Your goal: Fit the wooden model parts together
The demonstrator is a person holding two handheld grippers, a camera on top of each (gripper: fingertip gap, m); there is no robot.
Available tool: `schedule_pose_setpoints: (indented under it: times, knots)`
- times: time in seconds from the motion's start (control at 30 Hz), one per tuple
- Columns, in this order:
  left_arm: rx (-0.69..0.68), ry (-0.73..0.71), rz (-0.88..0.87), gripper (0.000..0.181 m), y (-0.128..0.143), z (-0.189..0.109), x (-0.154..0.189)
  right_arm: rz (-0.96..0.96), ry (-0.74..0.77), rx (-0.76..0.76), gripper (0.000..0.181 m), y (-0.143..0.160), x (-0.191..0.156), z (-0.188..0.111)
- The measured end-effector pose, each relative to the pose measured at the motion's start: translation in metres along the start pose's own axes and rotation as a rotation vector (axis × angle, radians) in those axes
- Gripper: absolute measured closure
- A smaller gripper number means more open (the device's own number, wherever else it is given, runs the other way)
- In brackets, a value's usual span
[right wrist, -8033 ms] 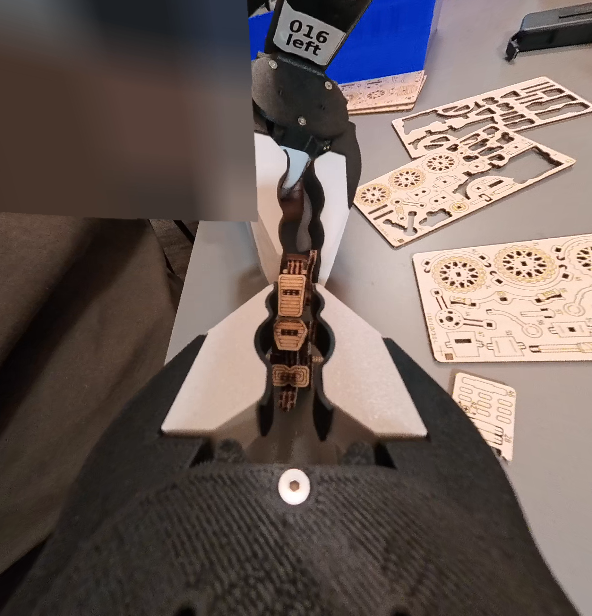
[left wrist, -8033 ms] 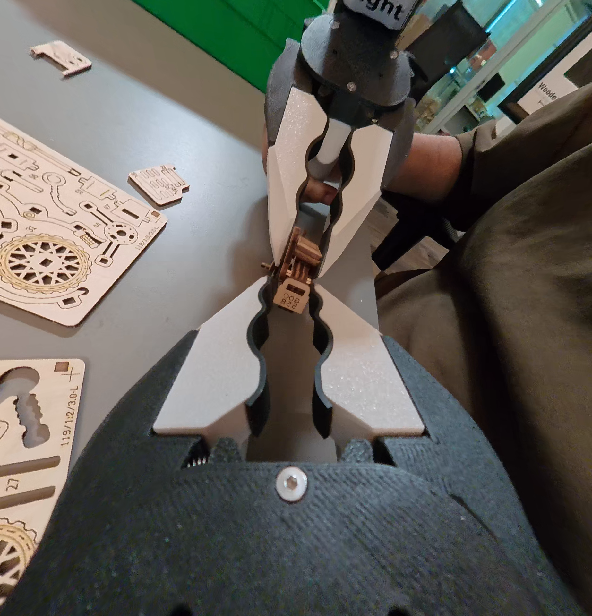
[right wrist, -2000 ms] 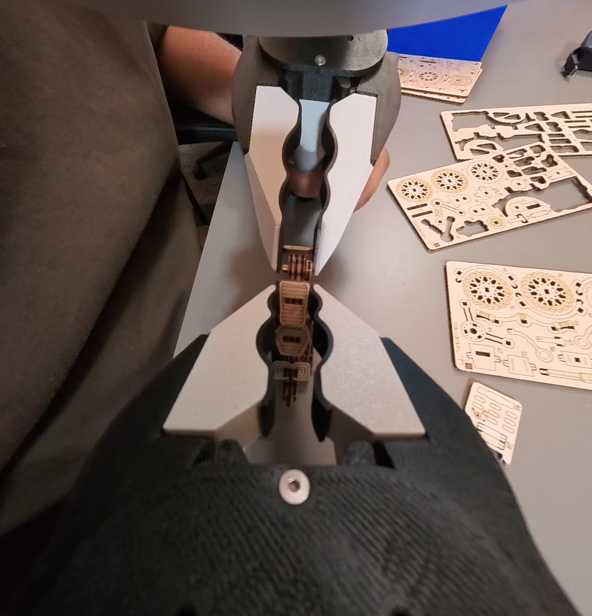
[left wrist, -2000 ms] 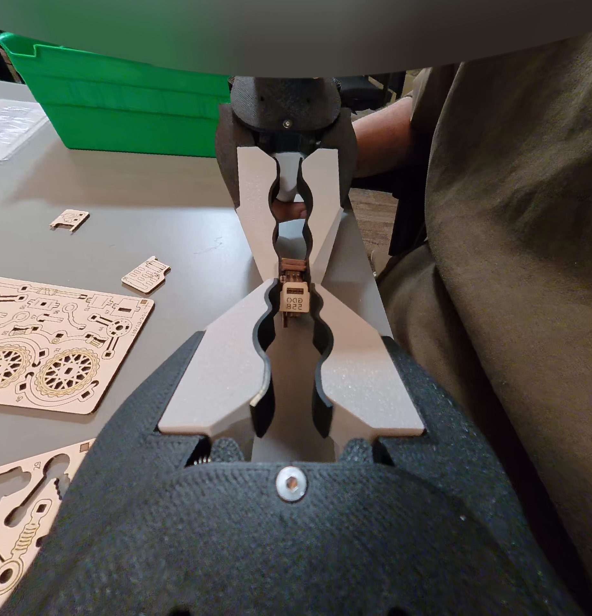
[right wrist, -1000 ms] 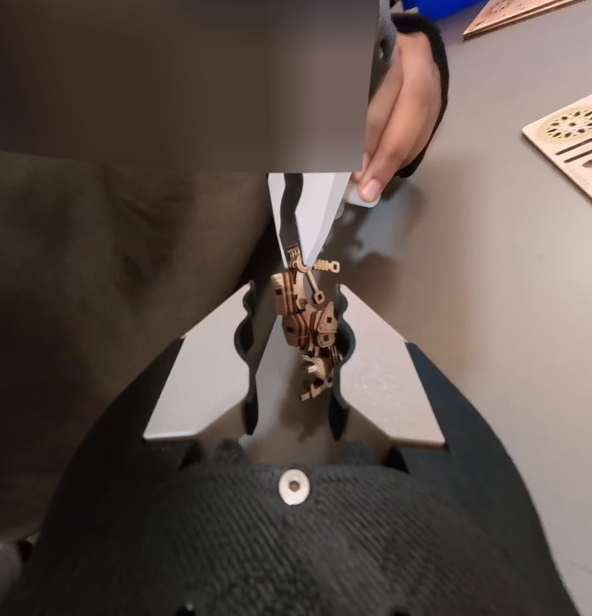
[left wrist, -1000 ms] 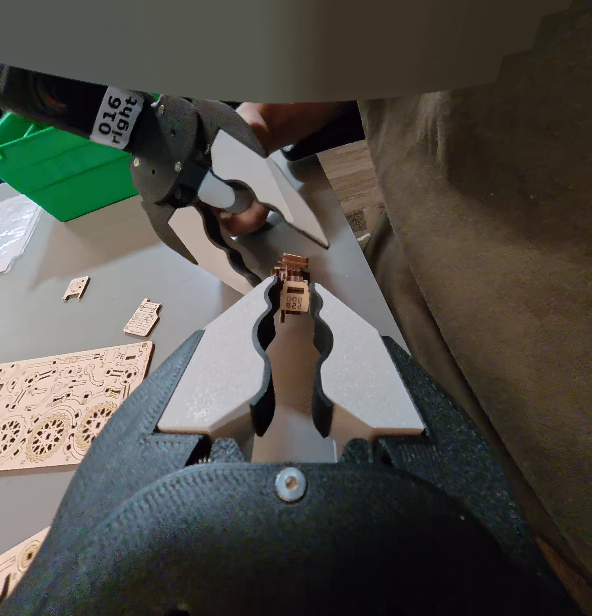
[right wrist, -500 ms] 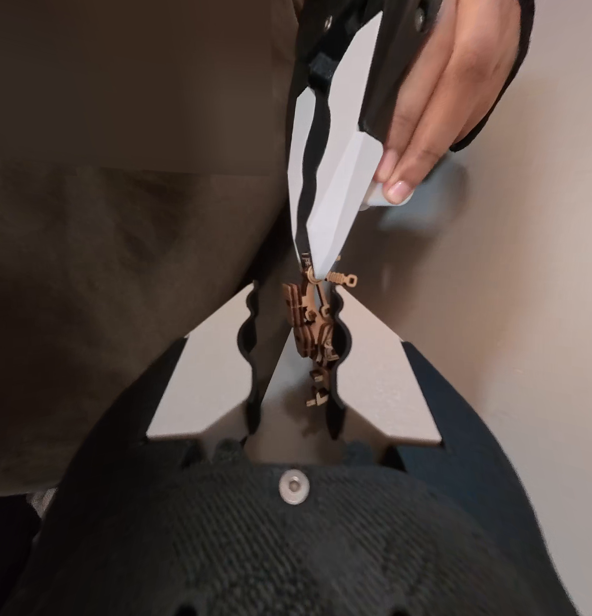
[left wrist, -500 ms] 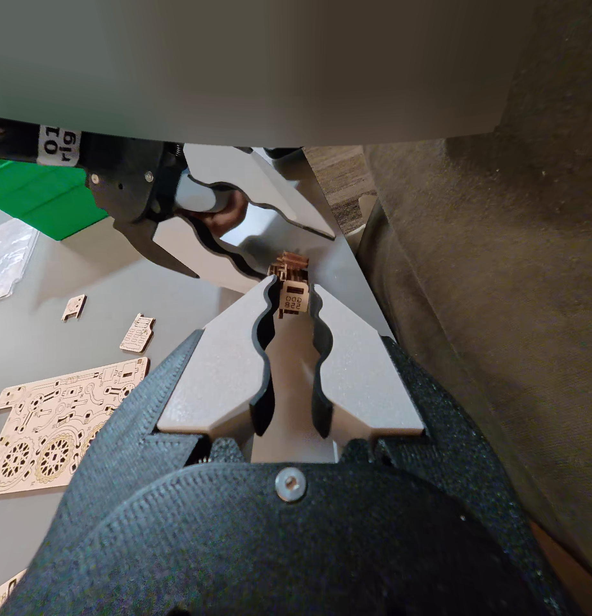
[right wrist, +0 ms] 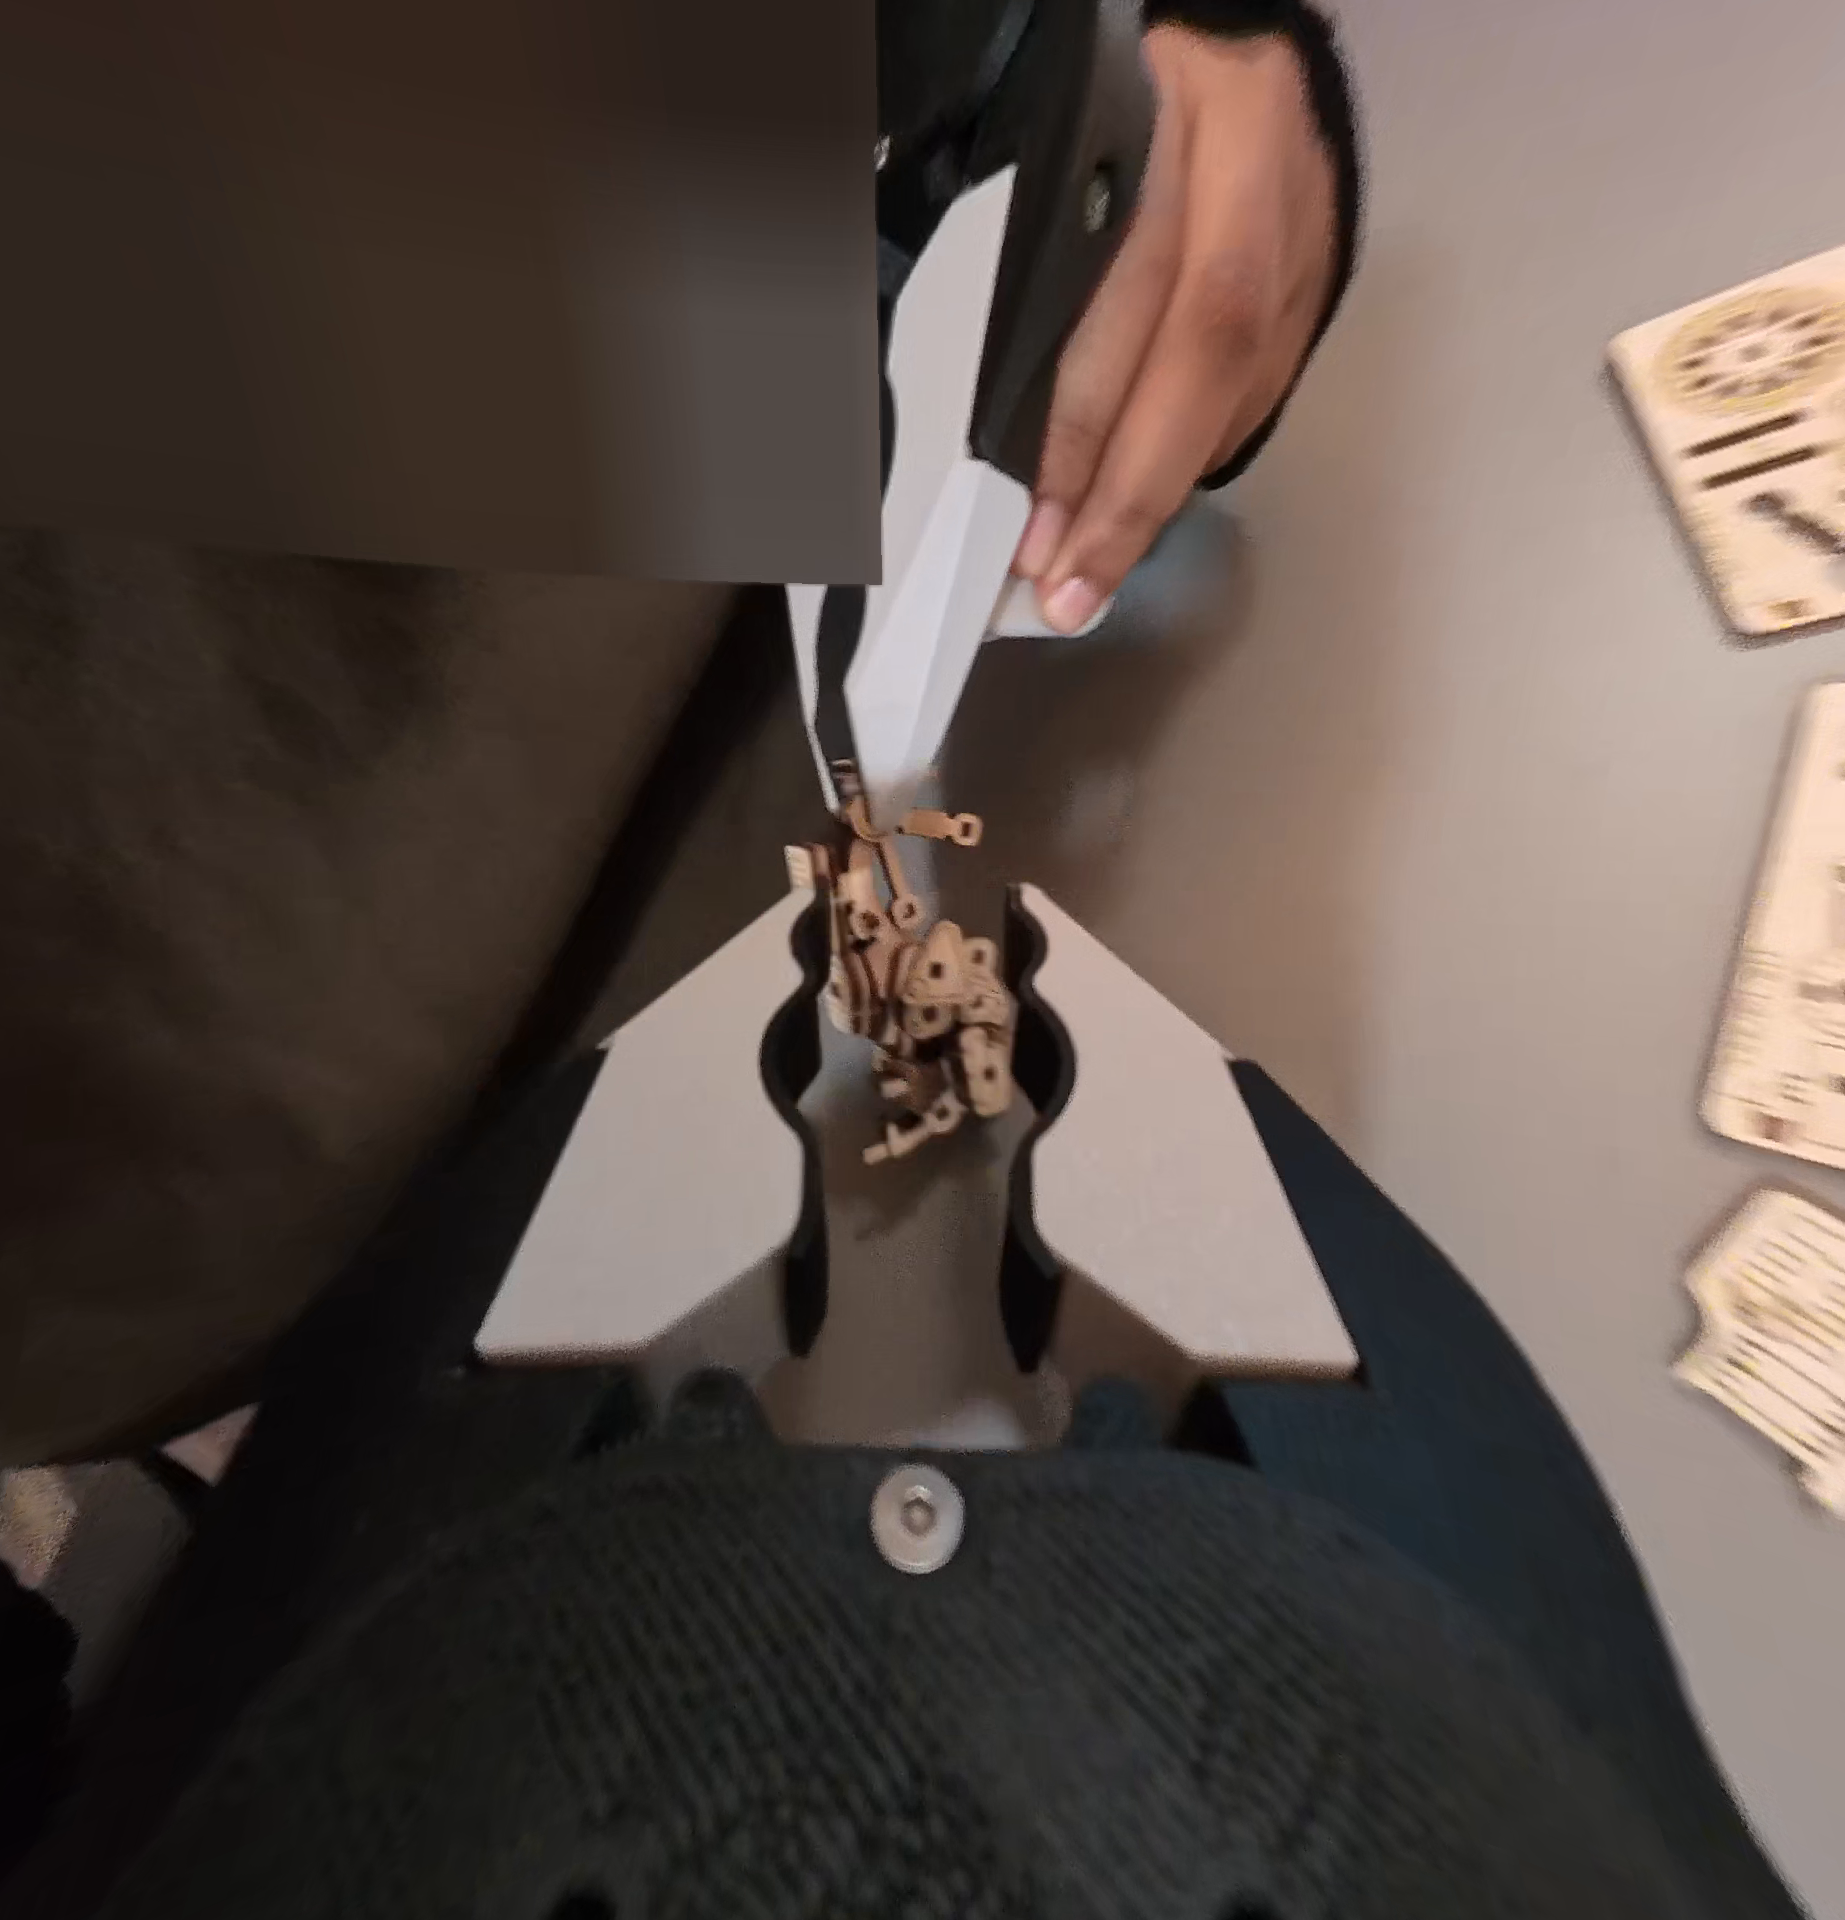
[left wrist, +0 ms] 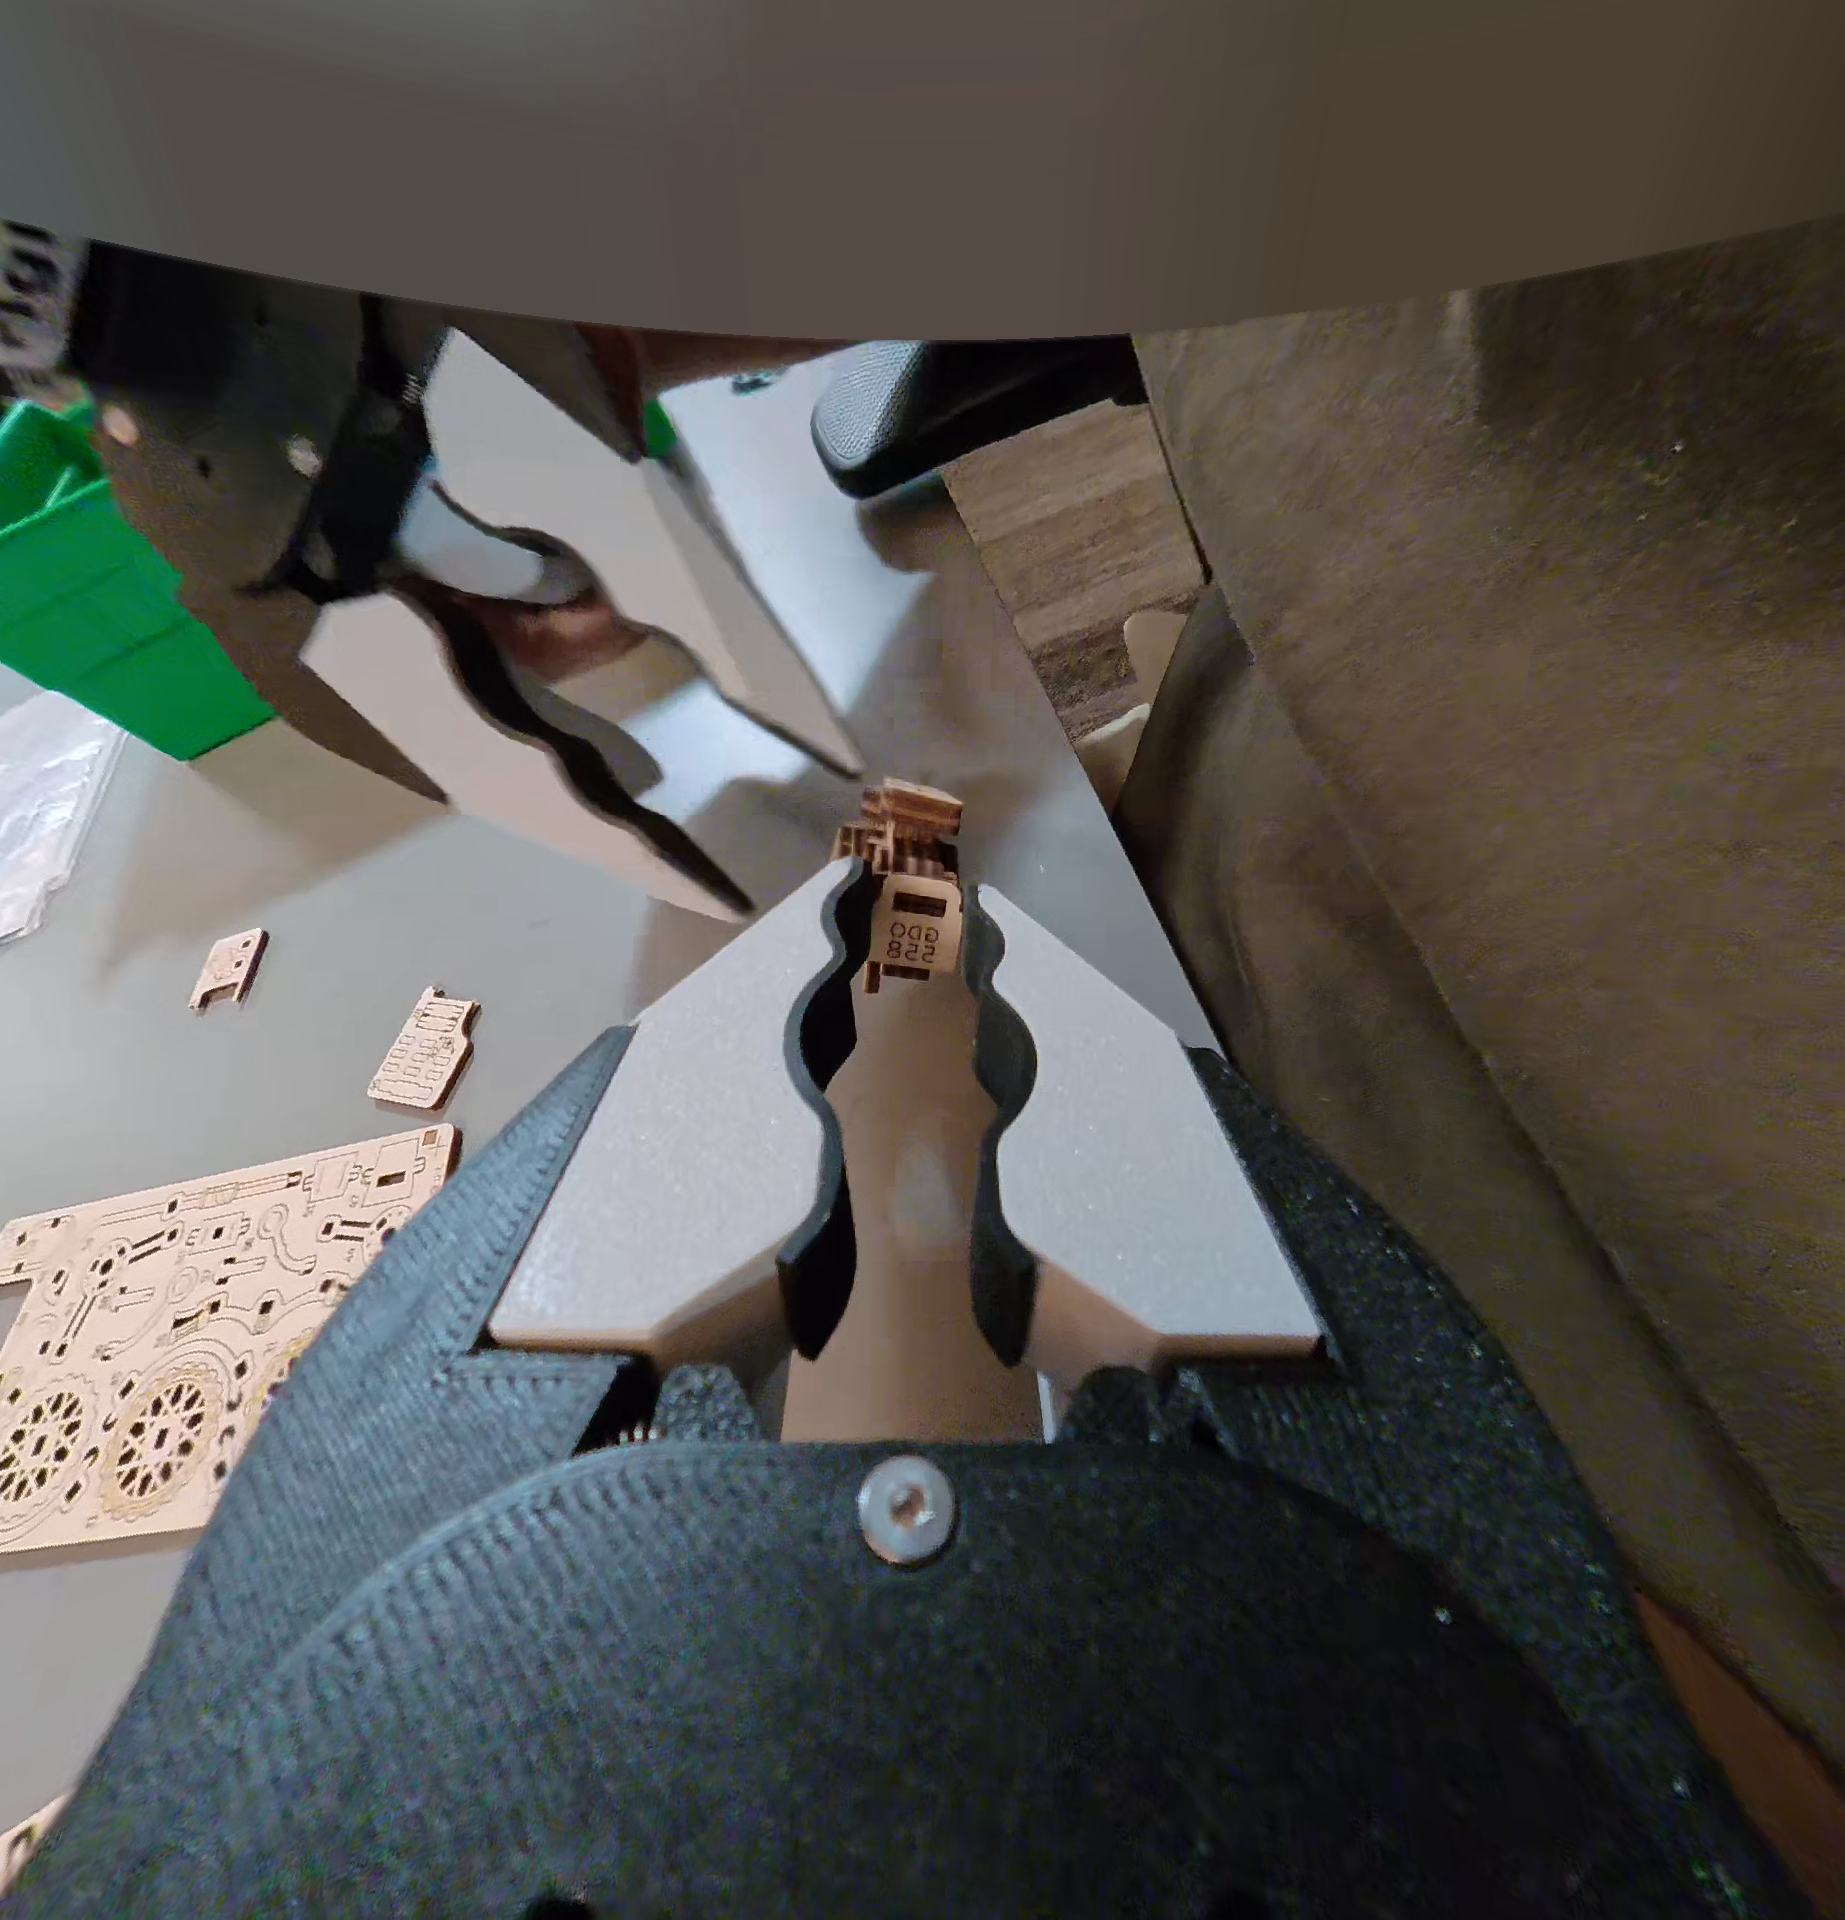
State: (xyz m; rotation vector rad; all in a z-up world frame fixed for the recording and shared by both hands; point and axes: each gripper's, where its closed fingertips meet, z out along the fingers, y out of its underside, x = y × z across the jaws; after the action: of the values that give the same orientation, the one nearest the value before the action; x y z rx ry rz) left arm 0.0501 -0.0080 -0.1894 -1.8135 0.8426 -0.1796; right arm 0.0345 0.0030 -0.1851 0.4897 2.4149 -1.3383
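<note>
A small brown wooden model assembly (left wrist: 913, 928) is pinched at its end between the tips of my left gripper (left wrist: 905, 914), which is shut on it above the grey table's (left wrist: 544, 935) near edge. My right gripper (left wrist: 798, 840) shows at the upper left, jaws apart, tips just beside the model. In the right wrist view the model (right wrist: 897, 966) hangs from the left gripper (right wrist: 856, 805) down between the spread fingers of my right gripper (right wrist: 913, 899). It lies close to the right finger (right wrist: 1032, 997); whether it touches is unclear.
Laser-cut wooden sheets (left wrist: 170, 1351) and two small loose parts (left wrist: 424, 1044) lie on the table to the left, with a green bin (left wrist: 66, 603) behind. More sheets (right wrist: 1811, 935) lie at the right. A person's torso (left wrist: 1520, 831) is close beyond the table edge. The tips of both grippers are at nearly the same place.
Both grippers were shut on the model, tip to tip. The right gripper has let go, opened and swung aside; the model now hangs from the left gripper alone. Both views have tilted.
</note>
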Motion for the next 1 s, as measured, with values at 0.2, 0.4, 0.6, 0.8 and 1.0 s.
schedule_pose_setpoints:
  times: [0.2,0.4,0.6,0.8,1.0]
  knots:
    - [-0.022,-0.017,0.021,0.165,0.004,0.002,-0.001,-0.015,-0.145,-0.098,0.168,-0.002,0.005,-0.013]
    - [-0.036,-0.007,0.031,0.165,0.007,0.003,0.002,-0.001,-0.342,-0.273,0.163,0.014,-0.001,0.012]
    - [-0.035,-0.008,0.035,0.166,0.007,0.004,0.002,0.054,-0.474,-0.257,0.173,0.009,-0.005,0.013]
    - [-0.033,-0.008,0.029,0.165,0.007,0.004,0.002,0.086,-0.549,-0.275,0.173,0.013,-0.006,0.017]
    - [-0.039,-0.015,0.021,0.165,0.009,0.004,0.0,0.087,-0.553,-0.277,0.179,0.013,-0.006,0.016]
